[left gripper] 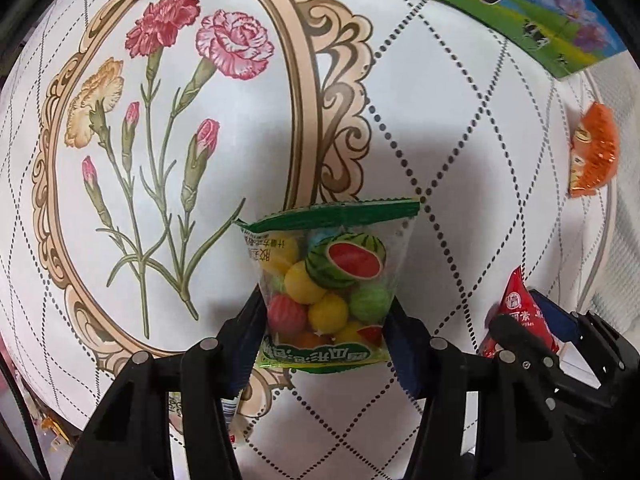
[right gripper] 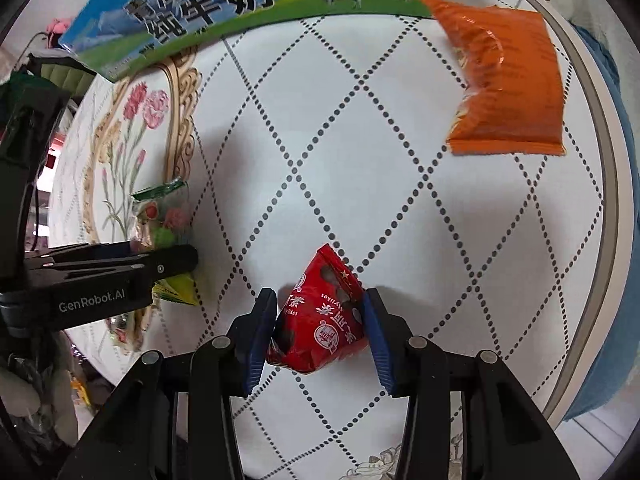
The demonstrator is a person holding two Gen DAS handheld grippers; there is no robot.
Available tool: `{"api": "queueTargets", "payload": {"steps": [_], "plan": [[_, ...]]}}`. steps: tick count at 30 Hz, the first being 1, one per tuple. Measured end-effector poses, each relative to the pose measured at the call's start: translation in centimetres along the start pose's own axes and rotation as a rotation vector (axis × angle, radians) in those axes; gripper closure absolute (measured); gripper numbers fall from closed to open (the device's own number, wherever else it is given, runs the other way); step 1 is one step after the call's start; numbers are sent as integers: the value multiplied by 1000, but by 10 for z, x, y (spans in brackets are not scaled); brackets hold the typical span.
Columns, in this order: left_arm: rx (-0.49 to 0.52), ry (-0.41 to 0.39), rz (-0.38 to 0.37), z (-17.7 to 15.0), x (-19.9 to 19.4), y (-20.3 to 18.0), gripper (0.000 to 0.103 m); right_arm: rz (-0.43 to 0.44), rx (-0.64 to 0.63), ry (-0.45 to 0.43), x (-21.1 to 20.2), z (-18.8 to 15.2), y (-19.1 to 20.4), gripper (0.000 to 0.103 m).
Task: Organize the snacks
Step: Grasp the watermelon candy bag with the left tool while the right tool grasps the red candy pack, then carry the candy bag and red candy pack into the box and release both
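Milk carton (right gripper: 224, 4): cut off by the upper frame edge in both views, so only its printed green-and-blue face shows. Left tool (left gripper: 324, 320): narrow, pinching a clear, green-topped candy bag (left gripper: 328, 280) of coloured gum balls printed with a watermelon, held above the desk (left gripper: 460, 140). Right tool (right gripper: 320, 320): narrow, gripping a red snack packet (right gripper: 320, 320) with white lettering, its lower end hidden between the blue pads. Orange snack bag (right gripper: 508, 80): lying flat near the desk's right edge, well apart from both tools.
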State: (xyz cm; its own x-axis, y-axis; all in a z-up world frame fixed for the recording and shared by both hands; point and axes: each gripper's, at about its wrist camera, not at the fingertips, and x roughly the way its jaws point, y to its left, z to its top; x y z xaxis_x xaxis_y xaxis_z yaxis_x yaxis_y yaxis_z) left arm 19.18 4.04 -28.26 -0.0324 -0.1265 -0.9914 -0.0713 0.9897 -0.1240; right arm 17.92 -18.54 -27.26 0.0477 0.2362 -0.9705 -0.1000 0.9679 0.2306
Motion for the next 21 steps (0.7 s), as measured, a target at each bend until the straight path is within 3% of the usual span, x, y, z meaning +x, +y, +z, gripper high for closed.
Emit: {"api": "queueTargets", "payload": {"steps": [6, 11, 17, 21], "plan": [[5, -25, 10, -2, 1, -8, 52, -44, -35, -6, 6, 0, 5, 56], [15, -54, -9, -4, -29, -13, 54, -17, -23, -39, -7, -4, 6, 60], [37, -149, -73, 2, -97, -22, 54, 62, 3, -108, -53, 3, 0, 61], [75, -259, -115, 19, -165, -33, 54, 123, -15, -201, -102, 25, 10, 61]]}}
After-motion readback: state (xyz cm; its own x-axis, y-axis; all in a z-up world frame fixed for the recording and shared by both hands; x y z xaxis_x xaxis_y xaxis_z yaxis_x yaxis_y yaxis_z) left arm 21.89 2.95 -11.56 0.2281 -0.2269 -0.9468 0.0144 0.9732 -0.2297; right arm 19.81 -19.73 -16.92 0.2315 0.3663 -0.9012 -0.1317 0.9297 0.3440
